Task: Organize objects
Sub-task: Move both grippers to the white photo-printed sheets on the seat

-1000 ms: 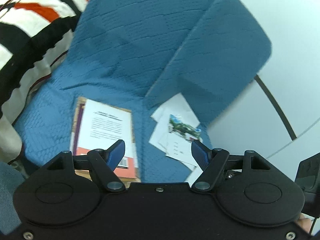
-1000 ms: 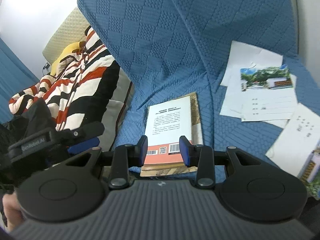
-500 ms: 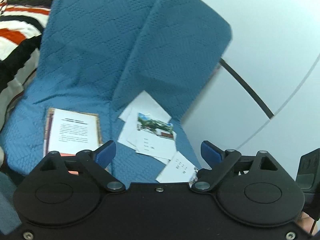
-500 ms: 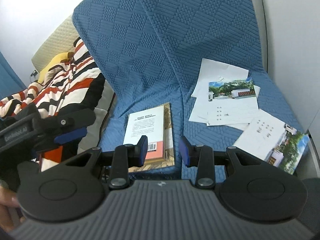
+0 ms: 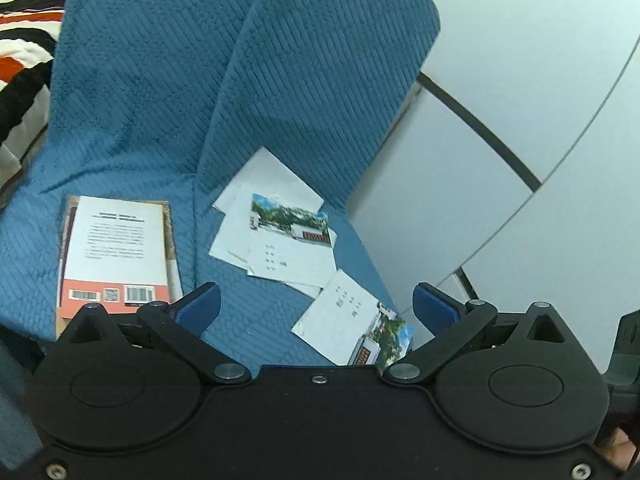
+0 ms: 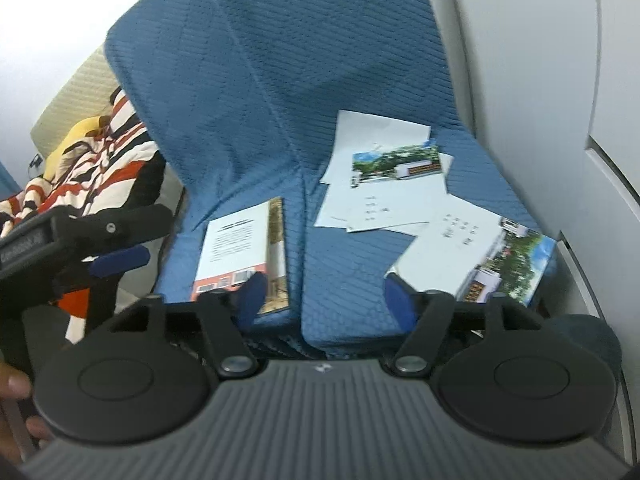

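Two seat cushions w/ blue quilted cover [image 5: 132, 92]: book [image 5: 114, 252] flat on left one; loose paper pile [image 5: 280, 240] plus separate photo sheet [image 5: 352, 320] on right one. Left gripper [image 5: 316, 304] and right gripper [image 6: 324, 296]: jaws opening, nothing between. Striped blanket [image 6: 100, 168] beside seat.
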Tool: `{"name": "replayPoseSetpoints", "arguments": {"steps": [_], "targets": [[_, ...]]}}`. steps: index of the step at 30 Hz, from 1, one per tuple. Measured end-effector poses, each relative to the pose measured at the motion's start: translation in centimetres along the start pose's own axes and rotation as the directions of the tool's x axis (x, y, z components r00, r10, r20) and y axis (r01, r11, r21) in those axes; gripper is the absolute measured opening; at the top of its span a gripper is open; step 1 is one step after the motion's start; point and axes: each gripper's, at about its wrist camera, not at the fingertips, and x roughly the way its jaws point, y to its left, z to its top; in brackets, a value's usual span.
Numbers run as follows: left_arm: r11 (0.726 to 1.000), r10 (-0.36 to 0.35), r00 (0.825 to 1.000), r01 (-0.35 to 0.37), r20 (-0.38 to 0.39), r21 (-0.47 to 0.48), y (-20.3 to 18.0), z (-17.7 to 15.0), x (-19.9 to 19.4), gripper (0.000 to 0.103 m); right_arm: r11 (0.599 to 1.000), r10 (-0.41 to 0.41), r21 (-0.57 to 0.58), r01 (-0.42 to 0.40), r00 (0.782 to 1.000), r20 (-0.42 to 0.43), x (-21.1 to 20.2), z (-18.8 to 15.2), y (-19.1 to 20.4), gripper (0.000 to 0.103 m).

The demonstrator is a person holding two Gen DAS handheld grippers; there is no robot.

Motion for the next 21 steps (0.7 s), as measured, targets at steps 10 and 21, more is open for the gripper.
{"name": "replayPoseSetpoints", "arguments": {"steps": [10, 21], "targets": [[1.000, -0.003, 0.997, 0.005, -0.077, 0.028, -2.9, -1.7, 4.9, 0.102, 0.996, -0.077, 0.037, 0.077, 0.997, -0.006, -0.2, -0.7, -4.8, 0.083], [1.000, -0.028, 0.972, 0.025, -0.235, -0.013, -4.5, -5.1, 14.4, 0.102, 0.965, -0.171, 0.202, 0.168, 0.985, -0.005, 0.3, -2.5, -13.3, 0.083]]}}
